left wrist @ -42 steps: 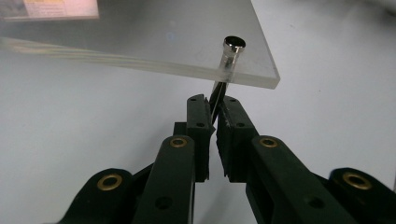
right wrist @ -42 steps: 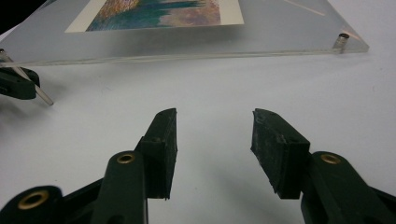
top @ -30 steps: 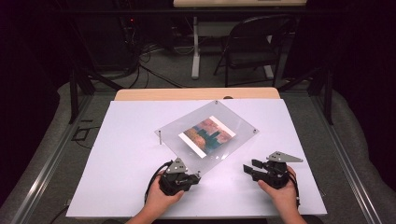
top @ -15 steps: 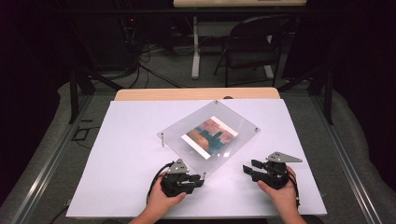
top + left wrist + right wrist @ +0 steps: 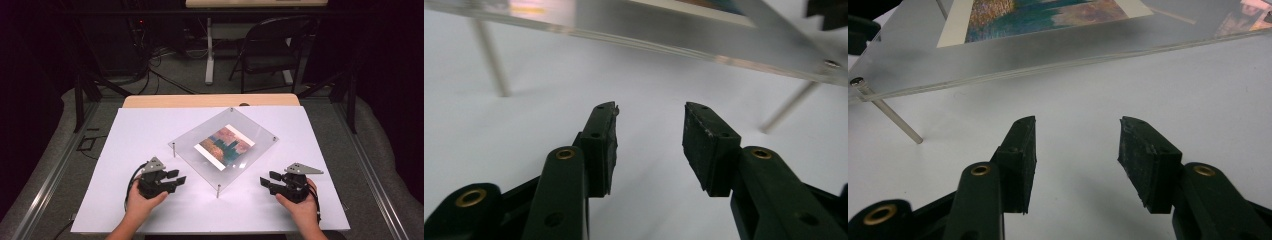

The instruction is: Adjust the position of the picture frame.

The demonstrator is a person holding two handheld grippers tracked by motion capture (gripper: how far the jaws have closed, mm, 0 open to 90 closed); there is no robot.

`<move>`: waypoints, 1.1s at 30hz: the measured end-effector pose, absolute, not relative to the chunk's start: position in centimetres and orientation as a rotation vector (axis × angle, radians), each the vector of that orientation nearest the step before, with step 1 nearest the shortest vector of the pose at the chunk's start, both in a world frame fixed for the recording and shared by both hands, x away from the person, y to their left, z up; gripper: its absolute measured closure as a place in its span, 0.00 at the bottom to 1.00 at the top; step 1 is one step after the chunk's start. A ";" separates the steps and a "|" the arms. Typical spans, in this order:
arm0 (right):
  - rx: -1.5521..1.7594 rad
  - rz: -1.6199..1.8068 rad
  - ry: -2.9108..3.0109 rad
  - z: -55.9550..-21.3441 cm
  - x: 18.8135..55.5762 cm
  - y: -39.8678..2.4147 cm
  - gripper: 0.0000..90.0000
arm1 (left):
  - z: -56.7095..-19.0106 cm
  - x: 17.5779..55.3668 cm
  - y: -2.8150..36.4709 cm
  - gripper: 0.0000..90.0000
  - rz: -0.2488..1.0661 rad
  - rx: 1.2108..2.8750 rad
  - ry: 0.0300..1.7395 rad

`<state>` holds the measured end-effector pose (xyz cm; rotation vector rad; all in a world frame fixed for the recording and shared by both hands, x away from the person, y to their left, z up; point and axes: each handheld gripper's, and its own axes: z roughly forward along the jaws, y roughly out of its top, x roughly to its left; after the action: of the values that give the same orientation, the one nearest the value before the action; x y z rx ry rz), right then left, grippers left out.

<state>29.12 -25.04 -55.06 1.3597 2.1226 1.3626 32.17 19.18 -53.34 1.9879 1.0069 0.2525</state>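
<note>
A clear acrylic panel (image 5: 252, 129) with a colourful picture (image 5: 225, 146) in it stands on thin metal legs (image 5: 218, 190) on the white table (image 5: 145, 125). My left gripper (image 5: 179, 178) rests on the table left of the panel's near corner. Its jaws have just been opening and nothing is between them. In the left gripper view the gripper (image 5: 649, 120) points under the panel's edge (image 5: 674, 37), between two legs (image 5: 489, 55). My right gripper (image 5: 266, 180) sits open and empty to the right of that corner, facing the panel (image 5: 1048, 52) and one leg (image 5: 890, 117).
A wooden strip (image 5: 210, 101) runs along the table's far edge. Behind it stand a dark folding chair (image 5: 270, 45) and a white table leg (image 5: 210, 50), with cables on the floor. White tabletop lies between both grippers and the near edge.
My left gripper has slid left, away from the panel's near corner, and its jaws have gone from shut to open. The right gripper and the panel have stayed put.
</note>
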 end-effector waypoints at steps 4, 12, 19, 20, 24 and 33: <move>1.363 1.361 2.123 -55.1 29.1 -25.0 0.54 | -53.5 33.5 20.6 0.61 0.285 1.948 1.070; 1.366 1.359 2.126 -55.1 29.1 -25.0 0.53 | -53.8 36.9 21.3 0.60 0.355 1.933 1.116; 1.366 1.365 2.123 -55.1 29.1 -25.1 0.53 | -54.4 39.0 19.9 0.64 0.359 1.958 1.081; 1.366 1.365 2.123 -55.1 29.1 -25.1 0.53 | -54.4 39.0 19.9 0.65 0.359 1.958 1.081; 1.363 1.368 2.121 -55.1 29.1 -25.1 0.53 | -55.0 39.7 19.4 0.66 0.356 1.967 1.090; 1.351 1.371 2.139 -55.1 29.0 -24.8 0.53 | -56.4 40.9 18.7 0.79 0.385 1.998 1.076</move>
<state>28.99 -24.84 -55.08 1.3506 2.1385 1.3711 40.94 18.67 -56.37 1.9981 1.0758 0.3851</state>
